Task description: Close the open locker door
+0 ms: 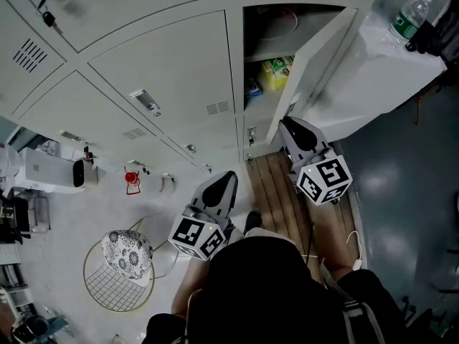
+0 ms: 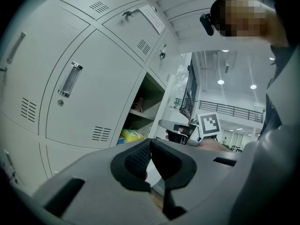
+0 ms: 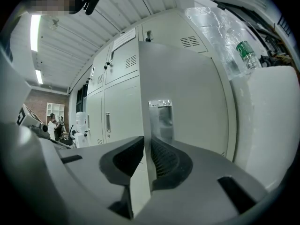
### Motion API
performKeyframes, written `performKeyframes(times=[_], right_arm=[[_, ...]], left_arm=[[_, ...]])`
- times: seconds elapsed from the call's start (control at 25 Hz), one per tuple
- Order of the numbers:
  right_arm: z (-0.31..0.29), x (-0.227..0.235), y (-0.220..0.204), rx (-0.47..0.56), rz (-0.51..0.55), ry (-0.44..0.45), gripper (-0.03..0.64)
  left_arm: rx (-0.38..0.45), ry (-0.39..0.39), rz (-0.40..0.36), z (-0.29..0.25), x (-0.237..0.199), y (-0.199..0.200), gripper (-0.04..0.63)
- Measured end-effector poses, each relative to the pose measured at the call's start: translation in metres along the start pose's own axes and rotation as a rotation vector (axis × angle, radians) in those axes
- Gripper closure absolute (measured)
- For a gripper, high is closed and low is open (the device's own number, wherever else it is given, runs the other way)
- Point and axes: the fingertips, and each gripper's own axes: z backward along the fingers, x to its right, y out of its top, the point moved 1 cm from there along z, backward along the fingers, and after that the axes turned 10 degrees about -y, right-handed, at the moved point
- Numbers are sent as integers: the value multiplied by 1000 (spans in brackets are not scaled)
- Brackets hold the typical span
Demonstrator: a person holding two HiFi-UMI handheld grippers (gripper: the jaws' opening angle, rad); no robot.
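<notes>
The open locker door [image 1: 310,69] swings out to the right of its compartment [image 1: 267,27], which holds a yellow packet [image 1: 277,71] on a shelf. My right gripper [image 1: 285,122] is at the door's lower free edge. In the right gripper view the door's edge [image 3: 146,107] runs between the jaws, and the gripper [image 3: 146,150] is shut on it, just below the recessed handle [image 3: 161,118]. My left gripper [image 1: 229,177] hangs lower, in front of the closed lockers, shut with nothing in it [image 2: 150,147]. The left gripper view shows the open compartment [image 2: 140,104] ahead.
Closed grey lockers [image 1: 165,70] fill the wall to the left. A plastic-covered white block [image 1: 380,70] with a water bottle [image 1: 409,17] stands right of the door. Wooden slats [image 1: 276,188] lie under me, and a wire stool [image 1: 118,274] stands at the lower left.
</notes>
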Motion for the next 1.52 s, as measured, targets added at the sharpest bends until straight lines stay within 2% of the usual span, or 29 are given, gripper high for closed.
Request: performKeyframes(times=[0.64,1.52], right_arm=[[-32,-11,2,-21,19,-27,563],[-72,-13,8,-17,38,-49,584]], left_arm=[[-4,-23,-1,3,-11,6,577],[-3,4,3,14,-35,12,577]])
